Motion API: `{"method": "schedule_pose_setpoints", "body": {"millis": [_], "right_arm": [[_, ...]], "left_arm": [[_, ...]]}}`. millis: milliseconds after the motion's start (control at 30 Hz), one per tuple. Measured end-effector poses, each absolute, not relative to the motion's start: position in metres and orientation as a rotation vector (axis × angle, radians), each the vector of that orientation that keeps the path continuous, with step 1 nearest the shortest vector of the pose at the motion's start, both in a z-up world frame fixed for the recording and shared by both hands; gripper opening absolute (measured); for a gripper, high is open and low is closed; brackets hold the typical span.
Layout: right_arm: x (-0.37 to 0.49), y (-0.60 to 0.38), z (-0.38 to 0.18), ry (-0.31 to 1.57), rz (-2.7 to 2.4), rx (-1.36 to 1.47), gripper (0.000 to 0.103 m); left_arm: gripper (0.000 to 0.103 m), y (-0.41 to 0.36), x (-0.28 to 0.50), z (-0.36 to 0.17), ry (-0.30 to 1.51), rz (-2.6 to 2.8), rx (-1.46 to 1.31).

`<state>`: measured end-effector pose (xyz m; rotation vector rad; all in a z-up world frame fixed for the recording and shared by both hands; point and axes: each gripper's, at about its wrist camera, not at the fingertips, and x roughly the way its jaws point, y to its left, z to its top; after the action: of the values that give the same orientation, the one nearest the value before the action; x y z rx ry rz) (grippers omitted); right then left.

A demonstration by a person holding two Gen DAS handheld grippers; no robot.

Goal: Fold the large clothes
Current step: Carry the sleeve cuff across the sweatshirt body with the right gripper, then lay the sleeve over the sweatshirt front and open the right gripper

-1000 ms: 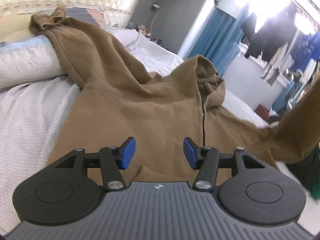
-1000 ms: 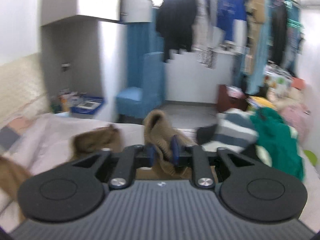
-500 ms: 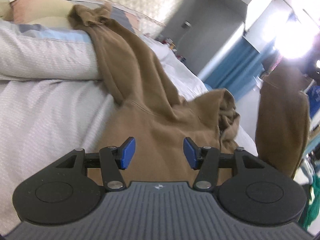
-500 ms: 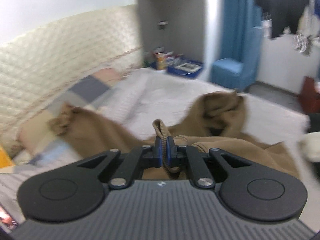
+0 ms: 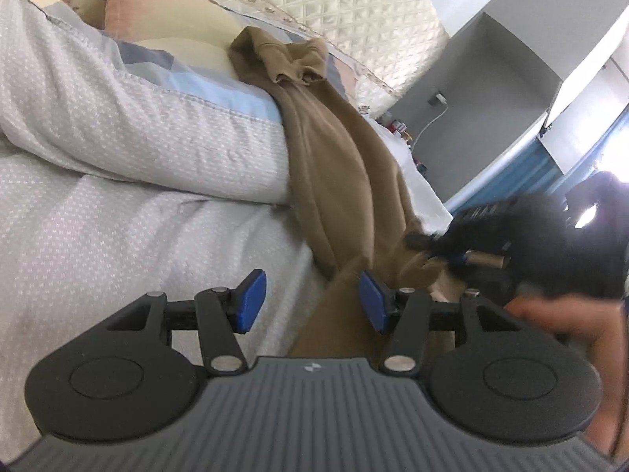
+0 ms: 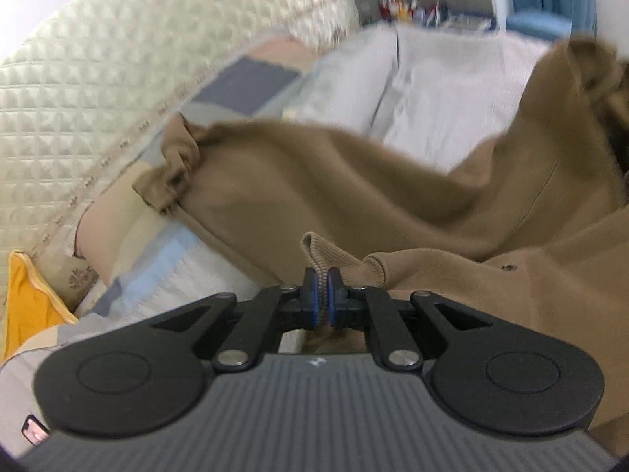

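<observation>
1. The brown hoodie lay spread on the bed, one sleeve draped over a pillow by the quilted headboard.
2. The right gripper had its jaws pressed together, pinching the ribbed cuff of the other sleeve.
3. The left gripper hovered over the hoodie's edge, jaws spread, holding nothing.

Right gripper is a dark smear in left wrist view, jaws unreadable there. Hand behind it cut off by frame edge. Brown hoodie blurred w/ motion, hood cropped at right edge. Clutter by far wall too small to ID.
</observation>
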<state>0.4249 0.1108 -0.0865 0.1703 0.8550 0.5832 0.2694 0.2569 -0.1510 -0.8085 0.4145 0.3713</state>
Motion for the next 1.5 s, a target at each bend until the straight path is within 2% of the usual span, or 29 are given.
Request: {"method": "schedule_pose_setpoints", "body": {"millis": [133,200,233,267,300,333,367,400,567,767,1000,1067,1167,1367,1500], "right_arm": [[0.434,0.11,-0.115,0.906,0.636,0.229,0.01],[0.436,0.109,-0.118,0.912,0.66,0.243,0.02],[0.437,0.107,-0.118,0.915,0.657,0.242,0.036],[0.437,0.102,-0.117,0.923,0.659,0.252,0.045],[0.438,0.098,-0.116,0.935,0.683,0.279,0.049],[0.44,0.095,-0.116,0.953,0.713,0.304,0.062],[0.439,0.09,-0.113,0.968,0.729,0.322,0.07],[0.437,0.083,-0.108,0.966,0.727,0.336,0.072],[0.416,0.037,-0.082,0.909,0.724,0.342,0.071],[0.385,-0.035,-0.075,0.745,0.594,0.143,0.071],[0.375,-0.118,-0.113,0.646,0.399,0.022,0.07],[0.383,-0.133,-0.128,0.665,0.362,0.035,0.064],[0.394,-0.141,-0.145,0.661,0.341,0.004,0.06],[0.414,-0.149,-0.19,0.721,0.331,-0.001,0.056],[0.414,-0.143,-0.198,0.713,0.343,-0.052,0.057]], "left_arm": [[0.059,0.261,0.28,-0.161,0.435,0.38,-0.806],[0.059,0.26,0.284,-0.164,0.437,0.376,-0.805],[0.059,0.259,0.286,-0.164,0.436,0.375,-0.794],[0.059,0.257,0.286,-0.164,0.435,0.374,-0.786],[0.059,0.255,0.287,-0.163,0.433,0.369,-0.778],[0.059,0.253,0.287,-0.163,0.431,0.364,-0.773],[0.059,0.251,0.288,-0.162,0.428,0.359,-0.768],[0.059,0.249,0.287,-0.16,0.422,0.35,-0.762],[0.059,0.229,0.286,-0.147,0.391,0.303,-0.697],[0.059,0.19,0.299,-0.139,0.397,0.182,-0.57],[0.058,0.145,0.332,-0.149,0.456,0.14,-0.411],[0.057,0.14,0.342,-0.154,0.473,0.134,-0.379],[0.052,0.137,0.357,-0.163,0.512,0.141,-0.36],[0.052,0.139,0.379,-0.185,0.598,0.166,-0.357],[0.051,0.145,0.392,-0.204,0.692,0.189,-0.379]]}}
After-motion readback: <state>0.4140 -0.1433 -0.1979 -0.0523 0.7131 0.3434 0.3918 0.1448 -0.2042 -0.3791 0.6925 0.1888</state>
